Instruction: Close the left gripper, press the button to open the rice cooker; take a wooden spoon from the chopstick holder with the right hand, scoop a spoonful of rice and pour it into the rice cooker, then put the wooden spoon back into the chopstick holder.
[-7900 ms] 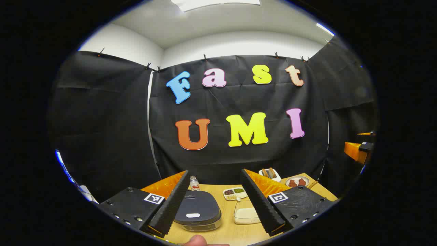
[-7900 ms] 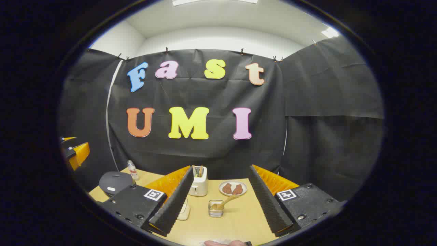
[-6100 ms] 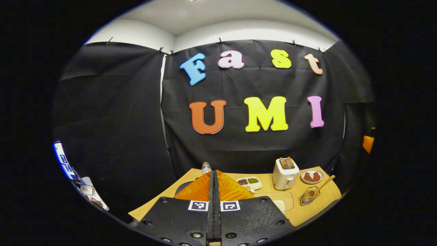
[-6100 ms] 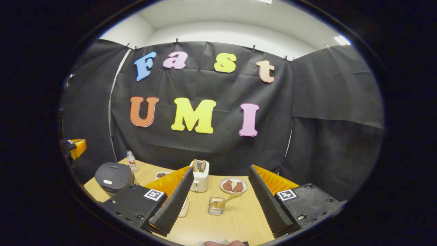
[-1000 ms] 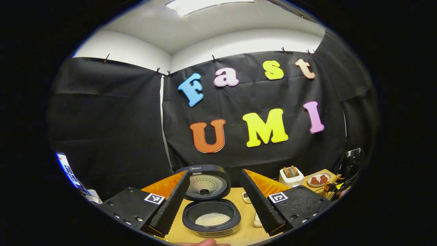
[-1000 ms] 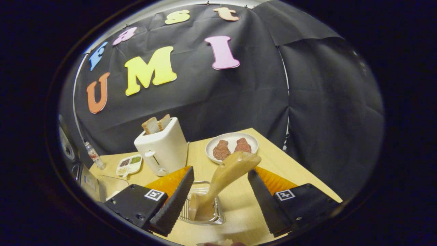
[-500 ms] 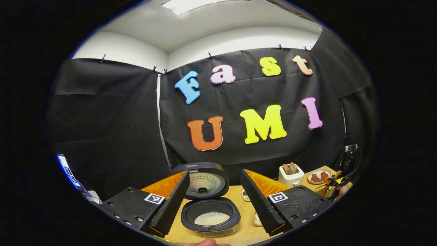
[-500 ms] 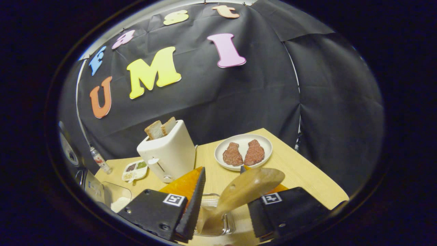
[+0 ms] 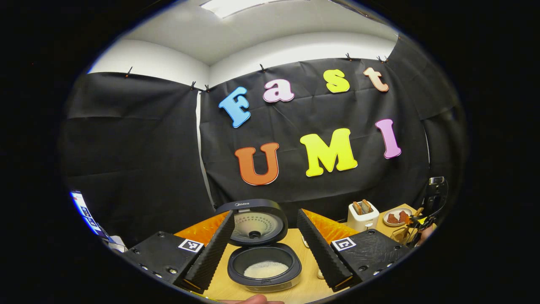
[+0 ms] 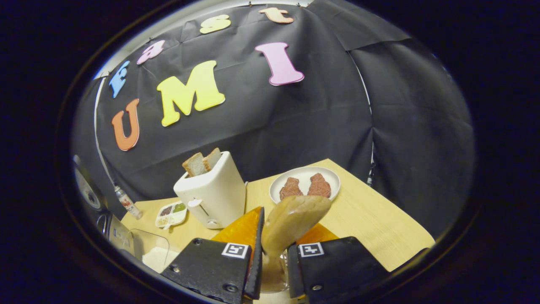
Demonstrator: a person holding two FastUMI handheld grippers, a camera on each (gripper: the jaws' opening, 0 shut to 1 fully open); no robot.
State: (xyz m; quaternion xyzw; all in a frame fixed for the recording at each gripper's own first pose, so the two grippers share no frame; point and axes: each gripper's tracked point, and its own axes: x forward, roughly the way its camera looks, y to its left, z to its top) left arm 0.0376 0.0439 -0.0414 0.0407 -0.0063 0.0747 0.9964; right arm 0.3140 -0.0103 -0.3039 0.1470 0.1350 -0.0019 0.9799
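Over the chopstick holder (image 10: 273, 274) our right claw (image 10: 272, 270) pinches the wooden spoon (image 10: 291, 221); left claw (image 9: 265, 257) gapes empty above the open rice cooker (image 9: 263, 261). Next we lift it clear, we reckon.

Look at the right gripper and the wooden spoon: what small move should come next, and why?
Probably lift the wooden spoon straight up out of the chopstick holder: the right gripper is shut on its handle, and the rice cooker already stands open.

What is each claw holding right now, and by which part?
The right claw grips the wooden spoon by its handle. The left claw is open and holds nothing.
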